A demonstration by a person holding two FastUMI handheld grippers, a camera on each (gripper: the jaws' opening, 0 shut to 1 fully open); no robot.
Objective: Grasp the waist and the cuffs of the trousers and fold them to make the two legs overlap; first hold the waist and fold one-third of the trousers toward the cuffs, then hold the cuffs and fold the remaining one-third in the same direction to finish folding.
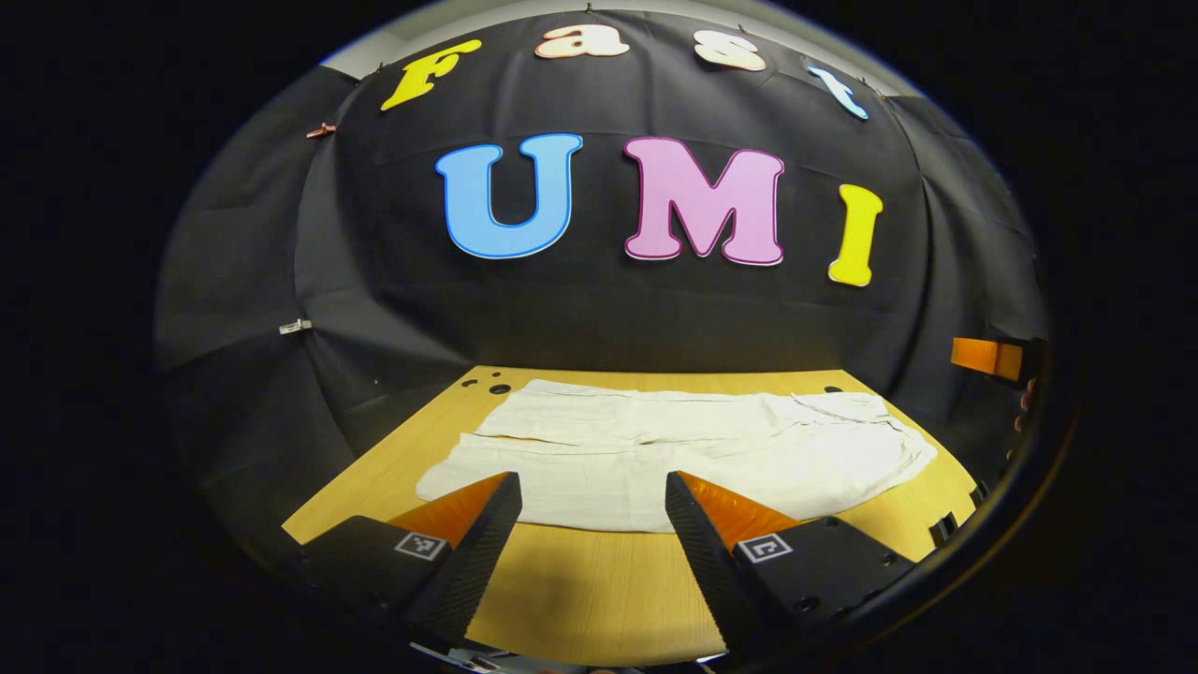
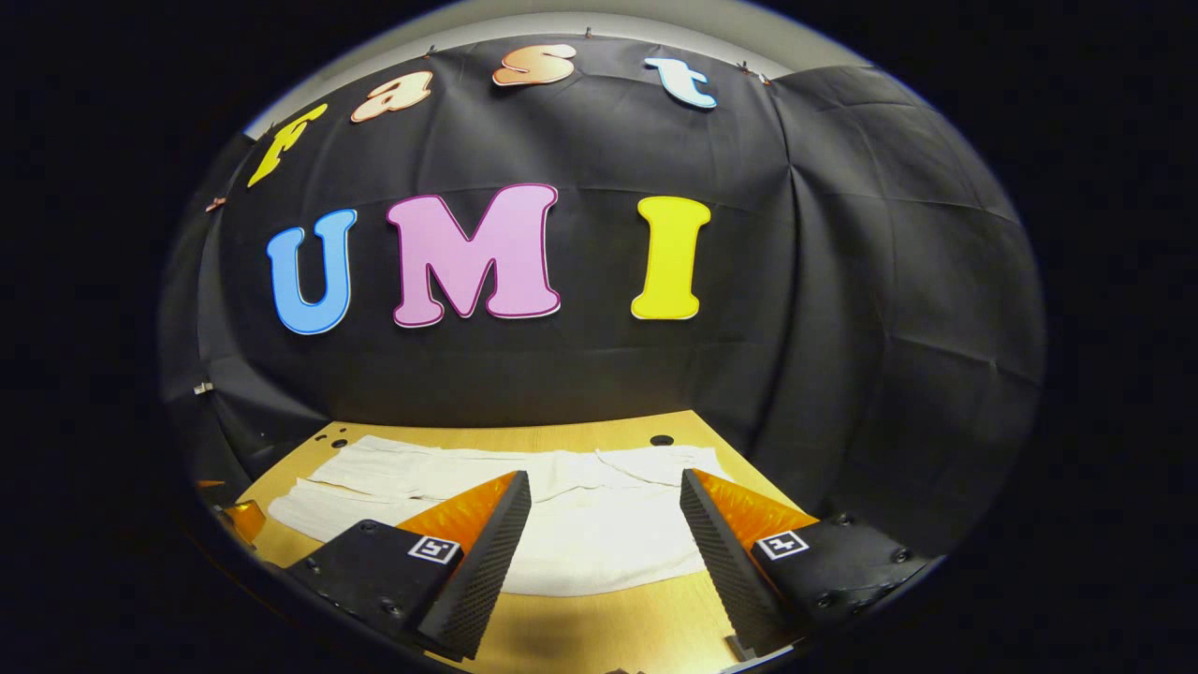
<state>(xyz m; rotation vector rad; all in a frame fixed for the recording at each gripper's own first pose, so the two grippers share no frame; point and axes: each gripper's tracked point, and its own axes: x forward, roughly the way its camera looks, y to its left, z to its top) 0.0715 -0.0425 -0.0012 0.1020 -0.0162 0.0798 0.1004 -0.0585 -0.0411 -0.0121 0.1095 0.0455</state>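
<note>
White trousers (image 1: 674,449) lie spread flat across the wooden table (image 1: 599,590), legs side by side running to the left and the waist at the right. My left gripper (image 1: 591,491) hovers open above the near edge of the legs, apart from the cloth. In the right gripper view the same trousers (image 2: 580,524) lie ahead, and my right gripper (image 2: 606,491) is open over the waist end with nothing between its fingers. The other gripper (image 1: 992,358) shows at the far right edge of the left gripper view.
The table (image 2: 599,627) is bounded by the black cloth wall behind and at both sides. Small dark holes (image 1: 498,388) mark its back corners. A strip of bare wood runs along the near edge in front of the trousers.
</note>
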